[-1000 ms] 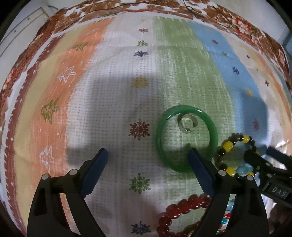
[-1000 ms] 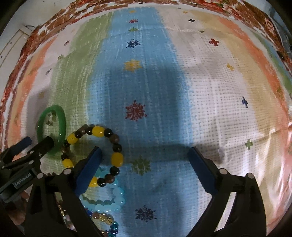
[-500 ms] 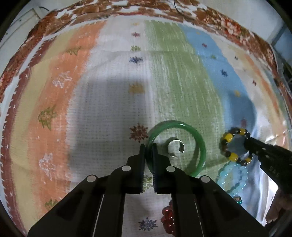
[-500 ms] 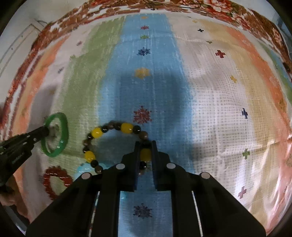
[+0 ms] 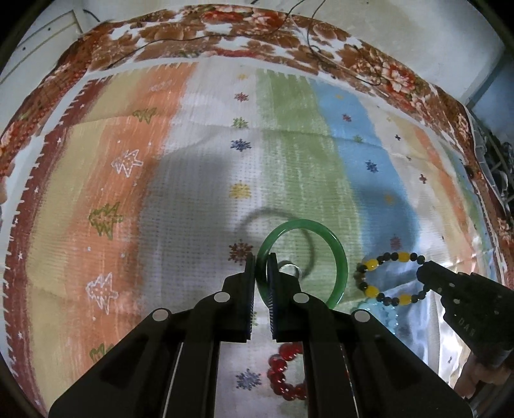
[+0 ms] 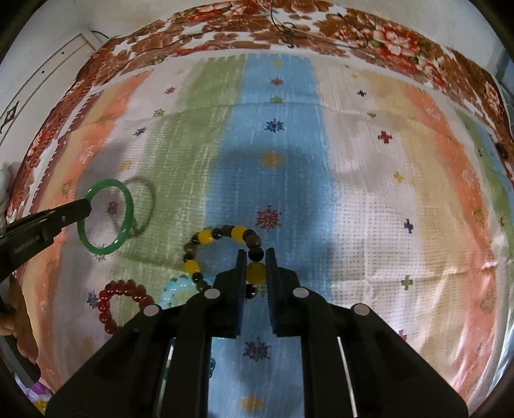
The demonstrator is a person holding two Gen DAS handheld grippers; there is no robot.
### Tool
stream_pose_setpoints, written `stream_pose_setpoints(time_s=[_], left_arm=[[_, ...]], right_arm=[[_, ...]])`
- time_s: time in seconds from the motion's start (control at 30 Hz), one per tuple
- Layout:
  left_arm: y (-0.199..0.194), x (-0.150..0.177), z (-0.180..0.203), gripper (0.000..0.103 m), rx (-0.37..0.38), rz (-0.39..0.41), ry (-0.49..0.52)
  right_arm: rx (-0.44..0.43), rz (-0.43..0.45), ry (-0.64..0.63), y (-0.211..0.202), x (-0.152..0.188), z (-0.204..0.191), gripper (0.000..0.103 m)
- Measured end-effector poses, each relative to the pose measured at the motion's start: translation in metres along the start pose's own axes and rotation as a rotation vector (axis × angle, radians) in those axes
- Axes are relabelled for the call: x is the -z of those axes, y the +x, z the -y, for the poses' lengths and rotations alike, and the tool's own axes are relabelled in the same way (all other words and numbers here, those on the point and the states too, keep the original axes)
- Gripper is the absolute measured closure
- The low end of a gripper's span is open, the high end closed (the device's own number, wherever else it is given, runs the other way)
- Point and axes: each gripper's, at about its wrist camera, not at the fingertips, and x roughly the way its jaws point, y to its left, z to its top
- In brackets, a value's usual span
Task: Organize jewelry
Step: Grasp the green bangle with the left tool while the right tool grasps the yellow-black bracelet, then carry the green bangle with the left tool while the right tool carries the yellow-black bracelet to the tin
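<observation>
L wrist: left tongs (image 5: 261,268) clamp green bangle (image 5: 337,254) by its near-left rim, ring tilted, raised off striped cloth (image 5: 128,225). R wrist: right tongs (image 6: 256,267) pinch a yellow bead of the beaded bracelet (image 6: 205,238), loop hanging leftward above cloth; red bracelet (image 6: 112,295) lies flat.

A striped cloth (image 5: 135,180) overlies a floral blanket (image 6: 369,29) beside pale walls (image 5: 433,29).

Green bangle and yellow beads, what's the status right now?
Left gripper shut on green glassy bangle. Right gripper shut on yellow-and-dark bead bracelet. Nothing blocking.
</observation>
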Motion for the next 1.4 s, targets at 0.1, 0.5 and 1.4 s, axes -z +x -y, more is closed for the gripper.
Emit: stream_pose_setpoints(time_s=[0.1, 0.5, 1.4], left_arm=[[-0.010, 0.004, 0.006, 0.096, -0.011, 0.011, 0.018], [-0.052, 0.032, 0.018, 0.096, -0.031, 0.031, 0.049], [-0.131, 0.091, 0.038, 0.095, 0.058, 0.123, 0.037]], right_arm=[[-0.003, 0.019, -0.017, -0.013, 0.000, -0.006, 0.090], [-0.020, 0.078, -0.056, -0.065, 0.018, -0.029, 0.090], [-0.077, 0.169, -0.049, -0.140, 0.079, -0.039, 0.090]])
